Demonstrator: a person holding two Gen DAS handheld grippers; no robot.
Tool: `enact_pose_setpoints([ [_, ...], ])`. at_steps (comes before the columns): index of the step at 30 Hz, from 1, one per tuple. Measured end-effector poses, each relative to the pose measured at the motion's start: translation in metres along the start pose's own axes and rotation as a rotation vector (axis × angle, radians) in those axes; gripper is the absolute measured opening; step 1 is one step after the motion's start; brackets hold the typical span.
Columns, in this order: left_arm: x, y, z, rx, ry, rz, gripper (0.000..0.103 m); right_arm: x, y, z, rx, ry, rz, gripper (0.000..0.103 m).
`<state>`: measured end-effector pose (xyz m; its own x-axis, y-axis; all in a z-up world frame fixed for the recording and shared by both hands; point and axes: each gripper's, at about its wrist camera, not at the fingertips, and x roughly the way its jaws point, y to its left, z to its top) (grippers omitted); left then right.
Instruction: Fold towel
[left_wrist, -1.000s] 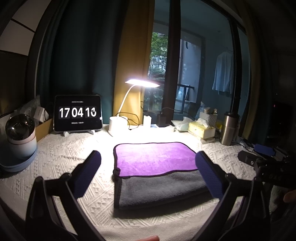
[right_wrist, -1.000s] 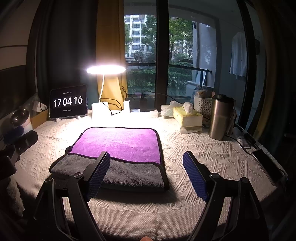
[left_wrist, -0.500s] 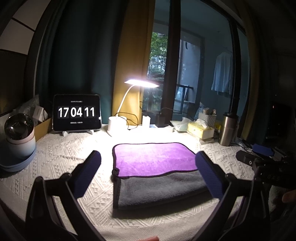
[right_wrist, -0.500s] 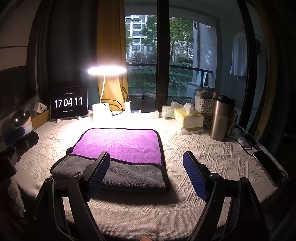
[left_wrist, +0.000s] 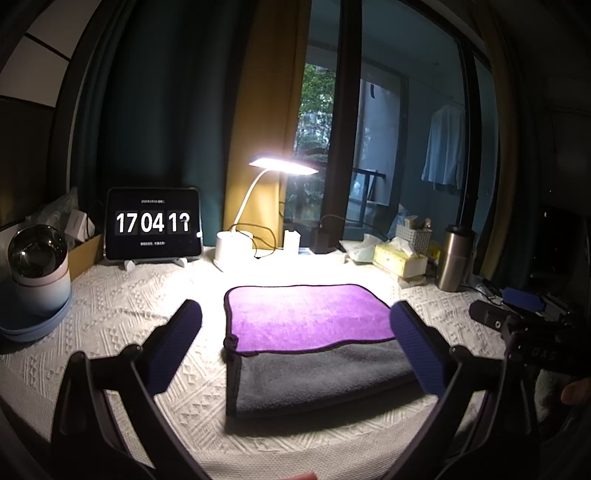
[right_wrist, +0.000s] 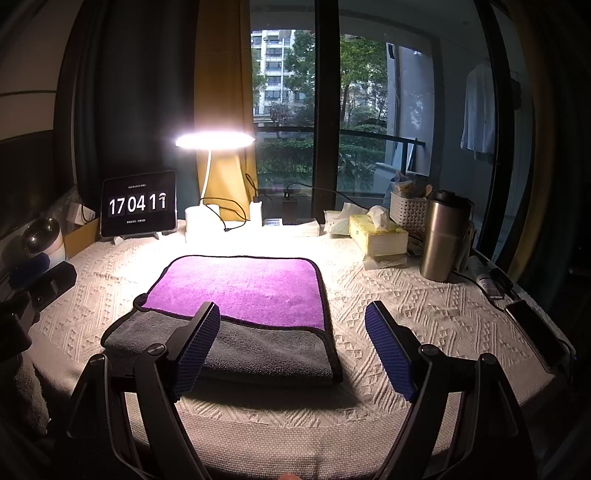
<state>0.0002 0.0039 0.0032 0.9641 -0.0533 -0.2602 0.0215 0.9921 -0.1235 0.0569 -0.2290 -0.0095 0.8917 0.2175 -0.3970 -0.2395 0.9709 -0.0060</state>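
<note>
A folded towel (left_wrist: 306, 317) lies flat on the white textured tablecloth (left_wrist: 122, 317), purple side on top and a grey layer showing along its near edge. It also shows in the right wrist view (right_wrist: 240, 288). My left gripper (left_wrist: 295, 347) is open and empty, held above the table's near edge with the towel between its fingers in view. My right gripper (right_wrist: 291, 347) is open and empty, held near the towel's front right corner. The right gripper's body shows at the right of the left wrist view (left_wrist: 517, 325).
At the back stand a tablet clock (left_wrist: 153, 227), a lit desk lamp (left_wrist: 258, 206), a tissue box (right_wrist: 376, 234), a steel tumbler (right_wrist: 443, 240) and a white basket (right_wrist: 410, 210). A round device (left_wrist: 37, 266) sits at the left. A phone (right_wrist: 535, 332) lies at the right edge.
Both grippers have stayed open and nearly still. The view has drifted only slightly. The towel has not moved.
</note>
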Motion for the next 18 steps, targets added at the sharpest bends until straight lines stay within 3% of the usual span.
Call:
enact_pose_setpoints([
  [18,0.0001,0.0008,0.0004,-0.001,0.0,-0.001,0.102,0.0003,0.0002,0.0003,0.0,0.0,0.0,0.084],
])
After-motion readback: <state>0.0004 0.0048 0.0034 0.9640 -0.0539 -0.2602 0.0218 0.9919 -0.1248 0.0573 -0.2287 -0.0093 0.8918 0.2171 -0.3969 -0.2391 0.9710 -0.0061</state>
